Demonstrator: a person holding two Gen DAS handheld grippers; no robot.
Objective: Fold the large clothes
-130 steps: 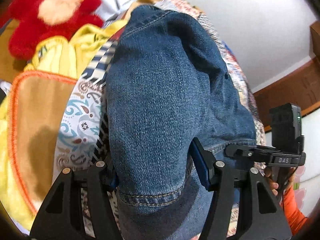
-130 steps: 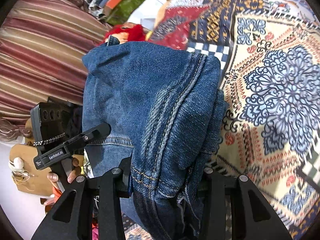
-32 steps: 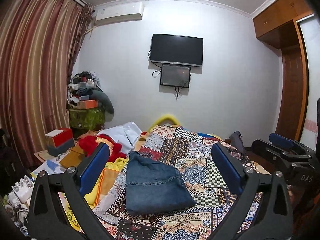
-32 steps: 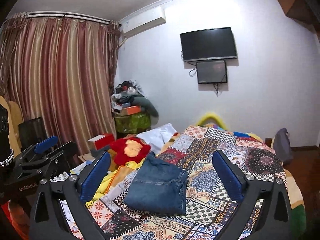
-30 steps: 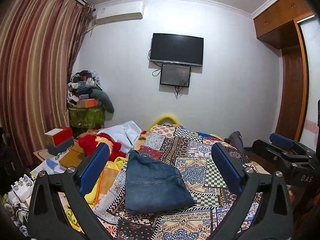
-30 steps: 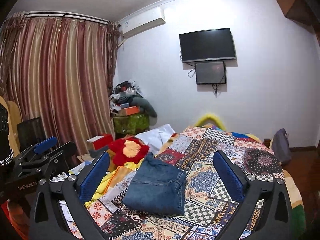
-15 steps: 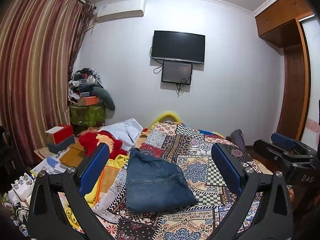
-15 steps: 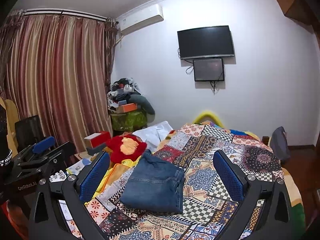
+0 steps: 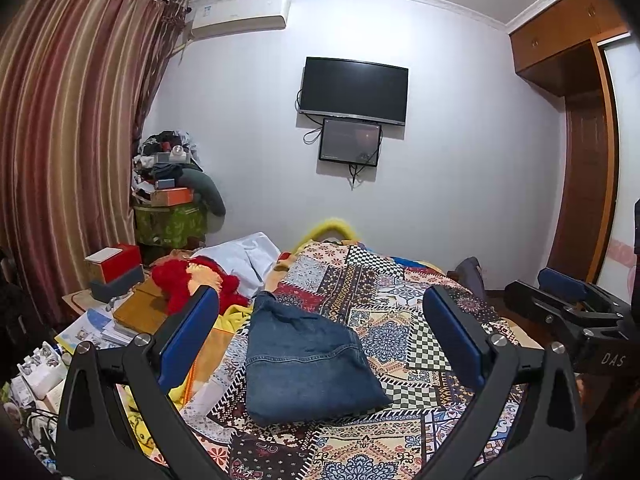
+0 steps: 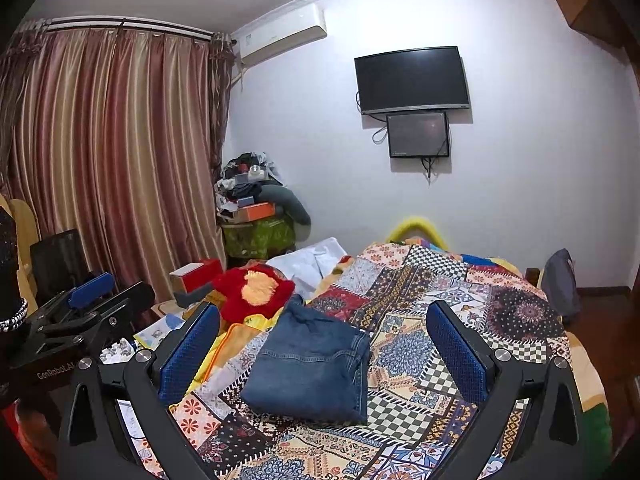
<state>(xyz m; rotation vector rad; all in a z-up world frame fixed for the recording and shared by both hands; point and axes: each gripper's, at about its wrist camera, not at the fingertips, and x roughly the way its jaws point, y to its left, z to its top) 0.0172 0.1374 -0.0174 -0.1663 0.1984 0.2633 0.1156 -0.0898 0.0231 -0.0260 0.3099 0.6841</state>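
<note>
Seemingly, the folded jeans [image 9: 308, 356] are being left lying on the patchwork bedspread [image 9: 404, 344], w/ left gripper [image 9: 320, 344] & right gripper [image 10: 324, 352] being held wide apart, empty, nothing obviously being needed next.

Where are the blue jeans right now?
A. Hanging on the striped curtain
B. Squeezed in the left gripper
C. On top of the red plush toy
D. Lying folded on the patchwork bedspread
D: the folded blue denim jeans lie flat on the colourful patchwork bedspread, and both the left hand-held gripper and the right hand-held gripper are open, holding nothing.
</note>
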